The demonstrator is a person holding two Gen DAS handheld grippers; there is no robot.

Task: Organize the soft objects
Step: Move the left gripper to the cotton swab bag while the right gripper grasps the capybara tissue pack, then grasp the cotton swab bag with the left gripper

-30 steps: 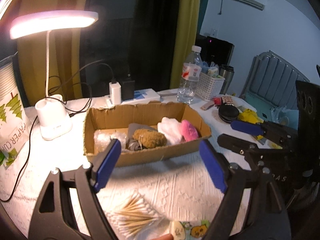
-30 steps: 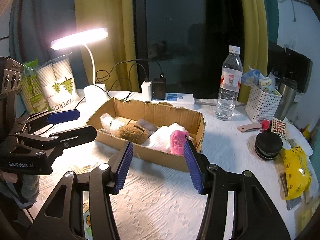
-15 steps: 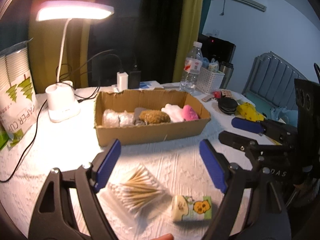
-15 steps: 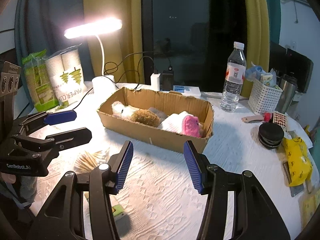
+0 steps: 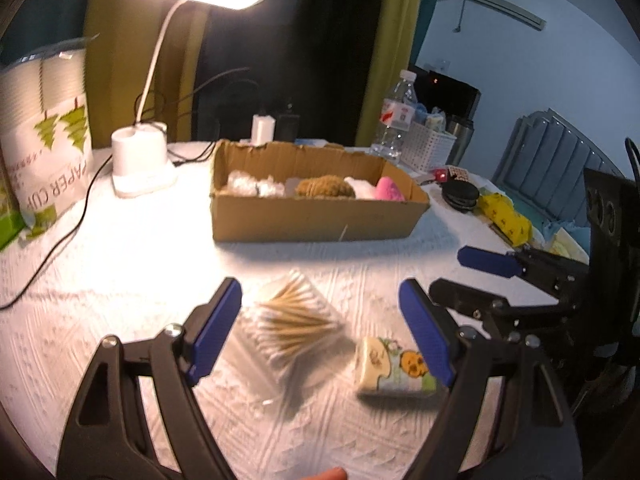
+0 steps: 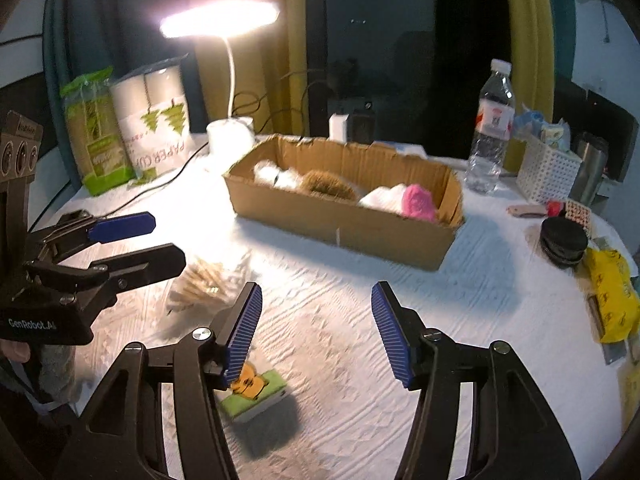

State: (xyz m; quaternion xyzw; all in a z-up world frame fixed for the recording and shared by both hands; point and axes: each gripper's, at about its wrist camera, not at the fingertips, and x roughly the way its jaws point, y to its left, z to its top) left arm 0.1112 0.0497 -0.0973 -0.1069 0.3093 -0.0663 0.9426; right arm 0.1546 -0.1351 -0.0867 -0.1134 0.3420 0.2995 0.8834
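Observation:
A cardboard box [image 5: 316, 216] [image 6: 340, 228] on the white cloth holds several soft things: white fluff [image 5: 256, 186], a brown plush [image 5: 326, 188] [image 6: 328, 186], a white piece and a pink one [image 5: 388, 191] [image 6: 418, 202]. On the cloth near me lie a clear pack of cotton swabs [image 5: 292, 328] [image 6: 204, 280] and a small tissue pack with a cartoon print [image 5: 394, 368] [image 6: 252, 394]. My left gripper [image 5: 320, 332] is open, over the swab pack. My right gripper [image 6: 316, 332] is open and empty, with the tissue pack by its left finger.
A lit desk lamp [image 5: 140, 160] and a paper-cup bag [image 5: 44, 132] stand at the left. A water bottle [image 6: 490, 128], a white basket [image 6: 548, 172], a black round case [image 6: 564, 240] and a yellow pack [image 6: 612, 296] sit at the right.
Both grippers have drawn back from the box and tilted down. The swab pack and the tissue pack have come into fuller view near the fingers. Both stay open.

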